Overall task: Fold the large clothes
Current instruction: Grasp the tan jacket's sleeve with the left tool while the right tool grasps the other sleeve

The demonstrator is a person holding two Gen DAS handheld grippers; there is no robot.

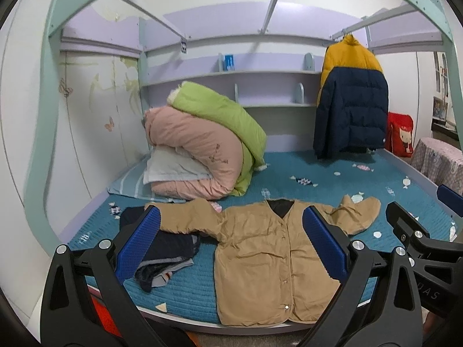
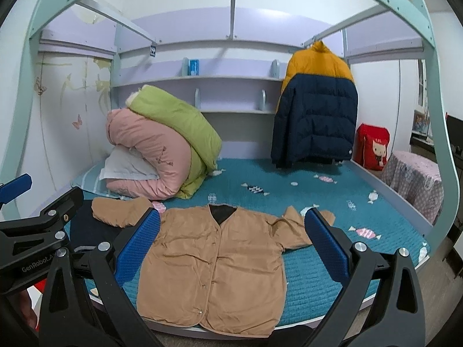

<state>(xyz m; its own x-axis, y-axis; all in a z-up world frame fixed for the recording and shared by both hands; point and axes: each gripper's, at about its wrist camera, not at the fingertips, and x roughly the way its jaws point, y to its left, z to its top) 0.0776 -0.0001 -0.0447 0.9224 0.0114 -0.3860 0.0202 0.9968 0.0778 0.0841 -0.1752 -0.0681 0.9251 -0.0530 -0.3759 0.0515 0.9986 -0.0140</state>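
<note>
Claws: left claw (image 1: 231,248) and right claw (image 2: 231,248) spread wide, holding nothing.
Tan jacket (image 2: 214,263): flat on bed (image 2: 332,202), buttoned, sleeves out.
Progress: folding not begun.

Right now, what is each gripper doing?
Left gripper: open, holding nothing.
Right gripper: open, holding nothing, above the tan jacket.
</note>
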